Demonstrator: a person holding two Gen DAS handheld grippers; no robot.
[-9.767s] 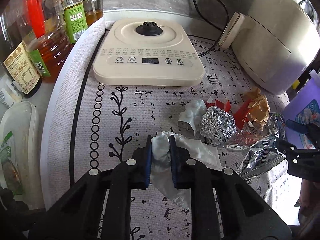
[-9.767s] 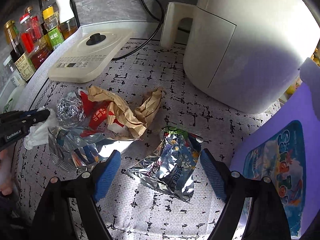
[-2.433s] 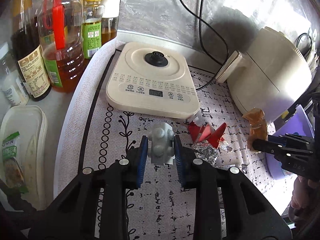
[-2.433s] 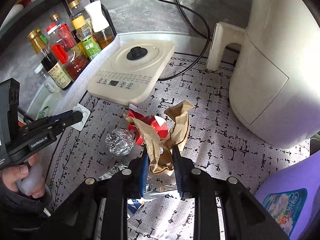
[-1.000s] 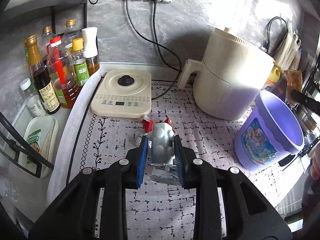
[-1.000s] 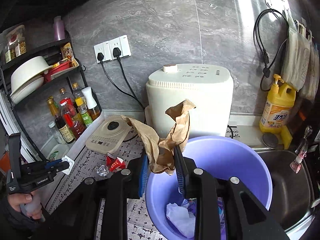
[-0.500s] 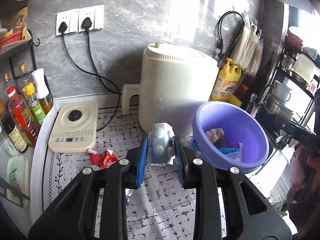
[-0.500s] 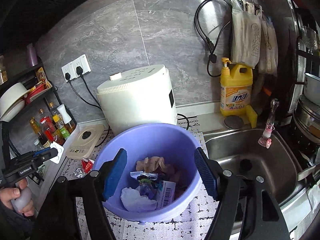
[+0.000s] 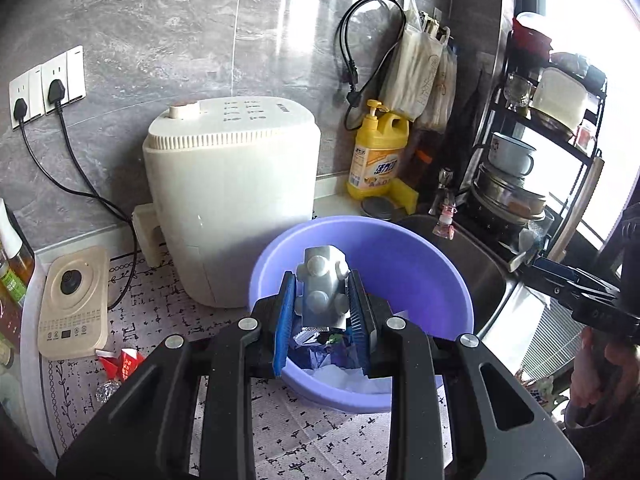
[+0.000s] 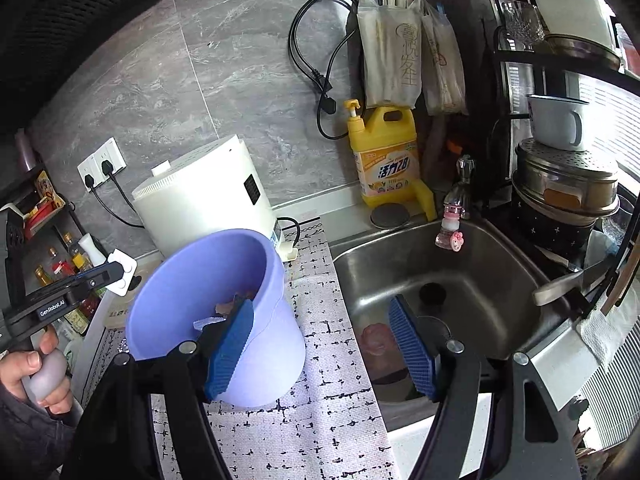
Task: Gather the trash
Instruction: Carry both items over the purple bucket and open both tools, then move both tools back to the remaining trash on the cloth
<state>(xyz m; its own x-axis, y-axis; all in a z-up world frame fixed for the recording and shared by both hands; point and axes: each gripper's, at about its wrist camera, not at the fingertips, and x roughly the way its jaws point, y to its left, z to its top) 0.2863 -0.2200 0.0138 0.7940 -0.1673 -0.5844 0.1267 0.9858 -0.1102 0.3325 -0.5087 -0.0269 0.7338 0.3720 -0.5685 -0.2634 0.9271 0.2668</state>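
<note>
My left gripper (image 9: 322, 300) holds a silver pill blister pack (image 9: 322, 286) between its blue pads, over the mouth of the purple trash bin (image 9: 424, 256). The jaws look slightly parted around it. The bin holds white paper and wrappers (image 9: 332, 360). In the right wrist view the same bin (image 10: 264, 344) stands beside the sink, and the left gripper with the blister pack (image 10: 122, 272) hangs at its left rim. My right gripper (image 10: 324, 344) is open and empty, to the right of the bin above the sink edge. A red wrapper (image 9: 124, 362) and a foil ball (image 9: 105, 391) lie on the mat.
A white air fryer (image 9: 232, 200) stands behind the bin. An induction cooker (image 9: 74, 300) is at the left. A steel sink (image 10: 448, 280) lies right of the bin, with a yellow detergent bottle (image 10: 388, 160) behind it. A dish rack (image 10: 568, 168) stands far right.
My left gripper has moved right with the blister pack, to over the bin mouth. My right gripper, open since dropping the brown paper, has swung right toward the sink.
</note>
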